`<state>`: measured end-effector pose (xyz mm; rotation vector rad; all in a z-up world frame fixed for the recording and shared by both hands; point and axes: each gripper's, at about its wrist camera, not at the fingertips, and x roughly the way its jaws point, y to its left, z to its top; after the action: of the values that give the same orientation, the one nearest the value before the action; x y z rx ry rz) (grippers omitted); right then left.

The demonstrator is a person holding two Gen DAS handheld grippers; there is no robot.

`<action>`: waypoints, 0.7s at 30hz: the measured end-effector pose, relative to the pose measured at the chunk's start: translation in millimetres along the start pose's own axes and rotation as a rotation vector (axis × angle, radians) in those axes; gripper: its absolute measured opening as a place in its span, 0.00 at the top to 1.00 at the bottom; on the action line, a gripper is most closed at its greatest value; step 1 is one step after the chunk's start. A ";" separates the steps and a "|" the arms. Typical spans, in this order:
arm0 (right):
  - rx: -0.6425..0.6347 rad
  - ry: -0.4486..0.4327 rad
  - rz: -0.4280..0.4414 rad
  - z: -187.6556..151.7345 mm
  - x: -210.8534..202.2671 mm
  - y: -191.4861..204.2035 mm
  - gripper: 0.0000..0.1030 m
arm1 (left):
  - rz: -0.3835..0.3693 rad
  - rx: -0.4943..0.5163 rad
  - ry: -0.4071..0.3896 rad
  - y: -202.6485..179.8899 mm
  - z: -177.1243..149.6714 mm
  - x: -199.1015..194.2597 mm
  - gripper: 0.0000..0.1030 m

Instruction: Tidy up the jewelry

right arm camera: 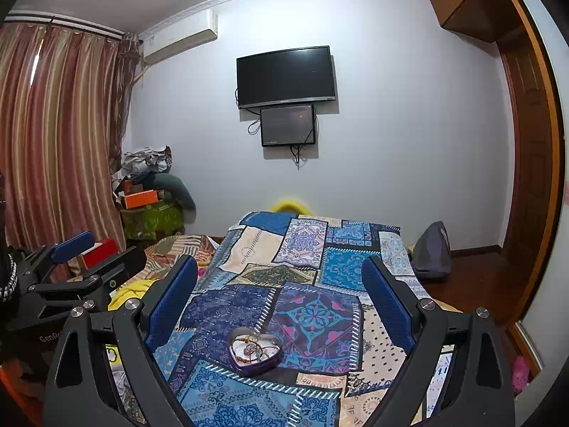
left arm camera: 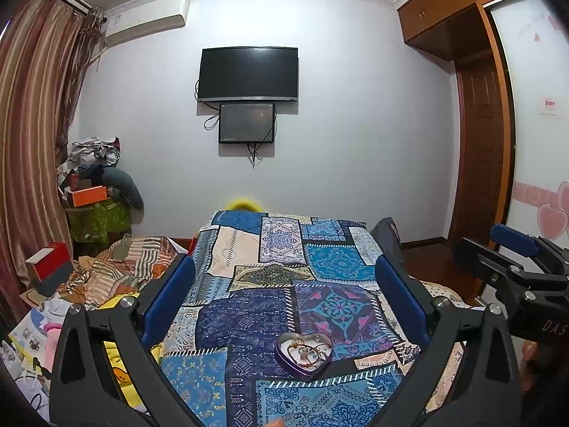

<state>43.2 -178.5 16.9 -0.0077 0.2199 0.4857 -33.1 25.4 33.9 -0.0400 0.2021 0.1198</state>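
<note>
A purple heart-shaped tin (left arm camera: 303, 356) with several bracelets inside sits on the blue patchwork cloth (left arm camera: 284, 277); it also shows in the right wrist view (right arm camera: 254, 354). My left gripper (left arm camera: 284, 270) is open and empty, held above and behind the tin. My right gripper (right arm camera: 279, 267) is open and empty, likewise above the tin. The right gripper shows at the right edge of the left wrist view (left arm camera: 515, 259), and the left gripper at the left edge of the right wrist view (right arm camera: 71, 259).
The cloth covers a table (right arm camera: 302, 235). A cluttered bed with striped fabric (left arm camera: 124, 267), boxes and papers lies to the left. A dark bag (right arm camera: 432, 249) sits on the floor at right. A TV (left arm camera: 248, 74) hangs on the far wall.
</note>
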 end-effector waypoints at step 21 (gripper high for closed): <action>-0.003 0.005 0.001 0.1 0.7 -2.6 0.10 | -0.013 0.008 -0.005 0.2 -1.7 1.5 0.01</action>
<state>45.0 -180.5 16.7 -0.0113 0.2243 0.4868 -32.0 25.6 31.9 -0.0327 0.1972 0.1060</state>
